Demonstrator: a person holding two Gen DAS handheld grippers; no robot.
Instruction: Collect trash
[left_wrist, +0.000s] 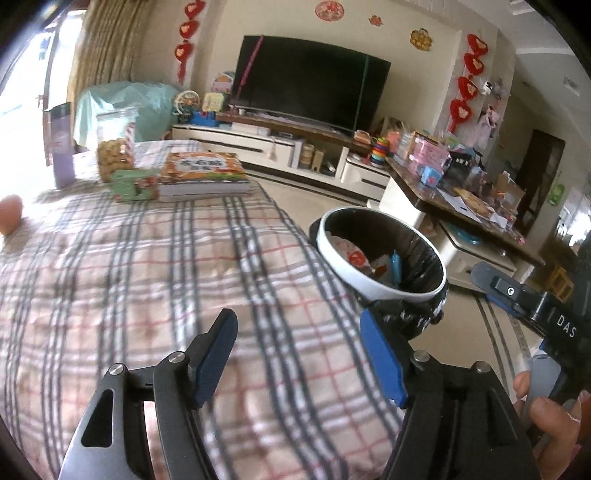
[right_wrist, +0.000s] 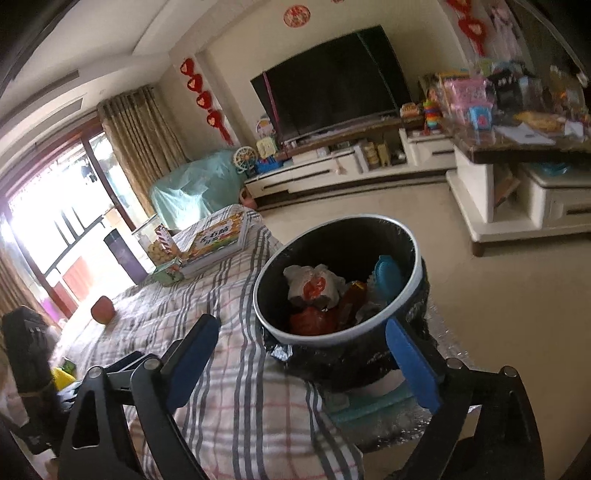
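Both claws gape with nothing between their pads: left claw (left_wrist: 301, 358) above the checked bench cover (left_wrist: 147, 266), right claw (right_wrist: 306, 358) near the trash bin (right_wrist: 338, 275). Crumpled wrappers (right_wrist: 314, 288) fill the bin, its base hidden by black liner. Far left lie books (left_wrist: 203, 175).

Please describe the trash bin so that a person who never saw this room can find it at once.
Find the surface covered with a plaid cloth; on the side toward the open floor stands the trash bin. It is round, with a white rim and a black bag liner, and crumpled wrappers lie inside. Nothing else nearby is an open round container.
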